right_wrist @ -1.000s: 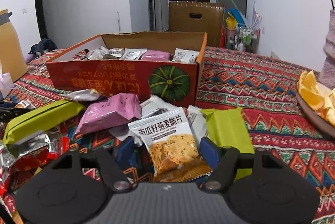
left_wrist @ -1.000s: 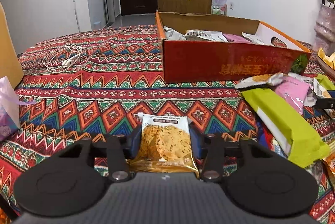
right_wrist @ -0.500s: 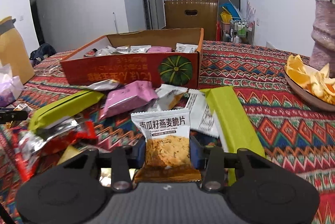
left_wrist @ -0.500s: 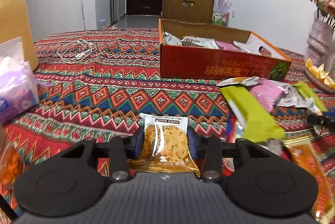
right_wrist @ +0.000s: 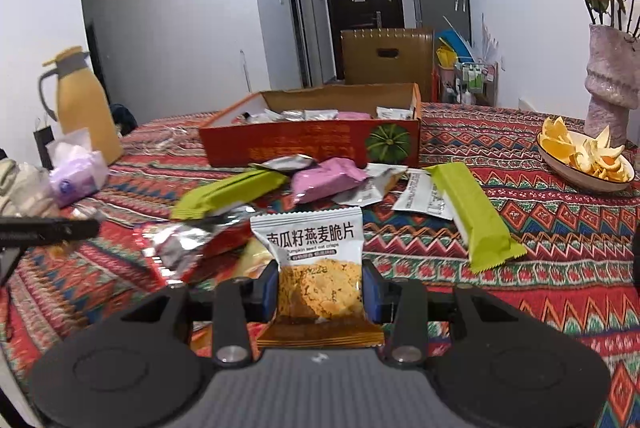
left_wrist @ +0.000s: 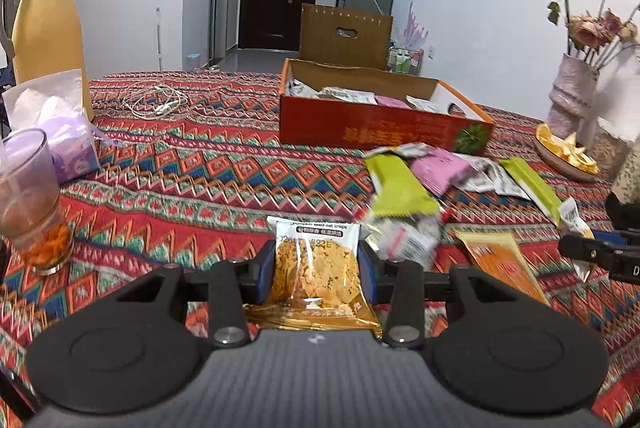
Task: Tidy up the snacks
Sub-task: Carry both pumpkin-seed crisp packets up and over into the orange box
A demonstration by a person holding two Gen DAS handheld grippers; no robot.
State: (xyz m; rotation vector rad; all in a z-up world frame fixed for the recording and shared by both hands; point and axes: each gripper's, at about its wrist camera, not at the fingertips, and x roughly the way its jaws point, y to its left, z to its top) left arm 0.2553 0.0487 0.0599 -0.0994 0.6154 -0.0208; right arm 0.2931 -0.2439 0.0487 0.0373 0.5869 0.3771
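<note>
My left gripper point(left_wrist: 314, 270) is shut on a small oat crisp packet point(left_wrist: 316, 268), held above the patterned tablecloth. My right gripper point(right_wrist: 320, 292) is shut on a second oat crisp packet point(right_wrist: 316, 260) with Chinese lettering. The red cardboard box point(left_wrist: 372, 131) point(right_wrist: 312, 145) with several packets inside stands farther back on the table. Between it and the grippers lies a loose pile of snacks: green bars point(left_wrist: 400, 187) point(right_wrist: 472, 216), a pink packet point(right_wrist: 324, 179) and silver wrappers point(right_wrist: 188, 244). The right gripper shows at the left view's right edge.
A yellow thermos jug point(left_wrist: 44, 27), a tissue pack point(left_wrist: 60, 131) and a glass point(left_wrist: 30, 195) stand on the left. White earphones point(left_wrist: 156, 101) lie behind. A bowl of orange peel point(right_wrist: 584, 159) and a flower vase point(right_wrist: 612, 75) stand on the right.
Both grippers have drawn back and risen away from the box. The right gripper shut on its packet and lifted it off the pile. The left kept hold of its packet.
</note>
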